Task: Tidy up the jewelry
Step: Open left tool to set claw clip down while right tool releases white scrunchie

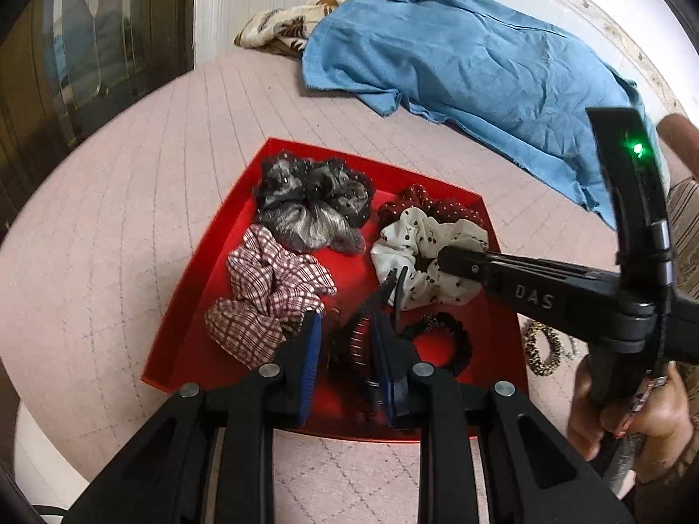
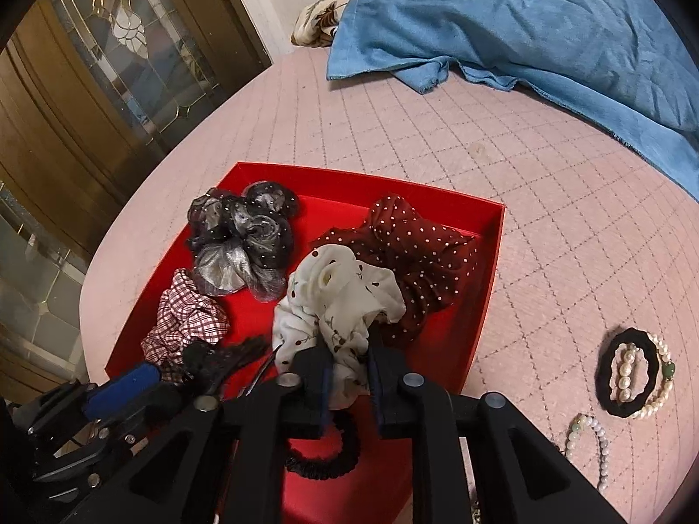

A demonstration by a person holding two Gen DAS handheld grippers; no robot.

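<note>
A red tray (image 1: 214,262) (image 2: 489,288) on the pink quilted bed holds several scrunchies. In the left wrist view my left gripper (image 1: 345,323) is shut on a black hair claw clip (image 1: 362,332) low over the tray's near side. The right wrist view shows the same clip (image 2: 223,358) beside a blue-padded finger (image 2: 122,386). My right gripper (image 2: 349,347) hangs over the white cherry-print scrunchie (image 2: 340,301) (image 1: 415,244). Its jaws stand slightly apart with loose cloth between them, and the scrunchie rests in the tray. A black hair tie (image 2: 323,454) lies under it.
In the tray lie a plaid scrunchie (image 1: 271,292), a grey-black one (image 1: 310,209) and a dark red dotted one (image 2: 415,253). On the bed to the right lie a black tie with a pearl bracelet (image 2: 629,375), a bead bracelet (image 2: 589,441) and a leopard tie (image 1: 541,349). Blue cloth (image 1: 458,56) lies behind.
</note>
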